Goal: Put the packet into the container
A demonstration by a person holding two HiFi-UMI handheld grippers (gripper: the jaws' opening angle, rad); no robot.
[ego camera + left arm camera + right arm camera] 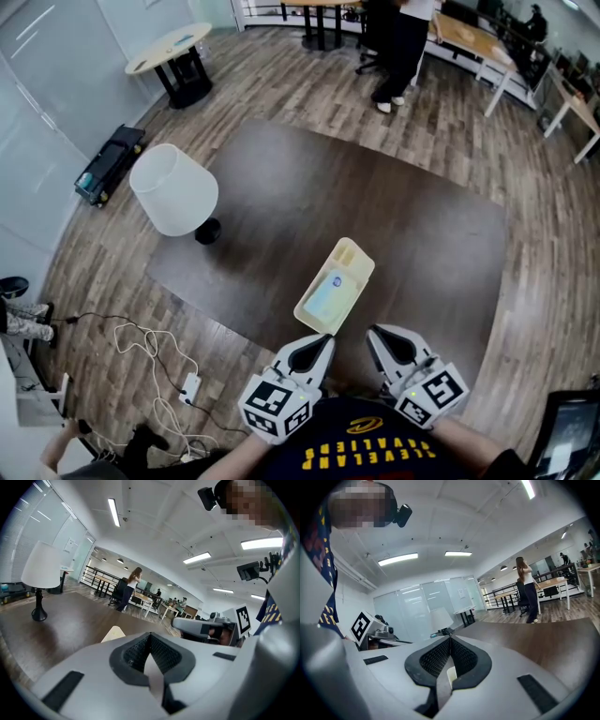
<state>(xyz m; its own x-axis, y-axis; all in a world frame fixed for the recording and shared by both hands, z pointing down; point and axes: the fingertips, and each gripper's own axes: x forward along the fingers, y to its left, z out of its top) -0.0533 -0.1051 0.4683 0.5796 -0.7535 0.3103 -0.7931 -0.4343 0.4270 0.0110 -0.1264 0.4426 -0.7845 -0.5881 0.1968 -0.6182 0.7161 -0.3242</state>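
Observation:
A cream rectangular container (353, 254) lies on the dark brown table (412, 244), straight ahead of both grippers. A pale blue packet (329, 294) lies flat inside it, in the near part. My left gripper (324, 340) is just short of the container's near end, its jaws shut with nothing between them. My right gripper (374, 333) is beside it on the right, also shut and empty. In the left gripper view the pads (140, 651) meet and a corner of the container (114, 633) shows beyond them. In the right gripper view the pads (461, 656) meet too.
A white lamp (174, 190) with a black base stands on the table's left part. Cables and a power strip (189, 385) lie on the wooden floor at the near left. A person (400, 47) stands far off by desks.

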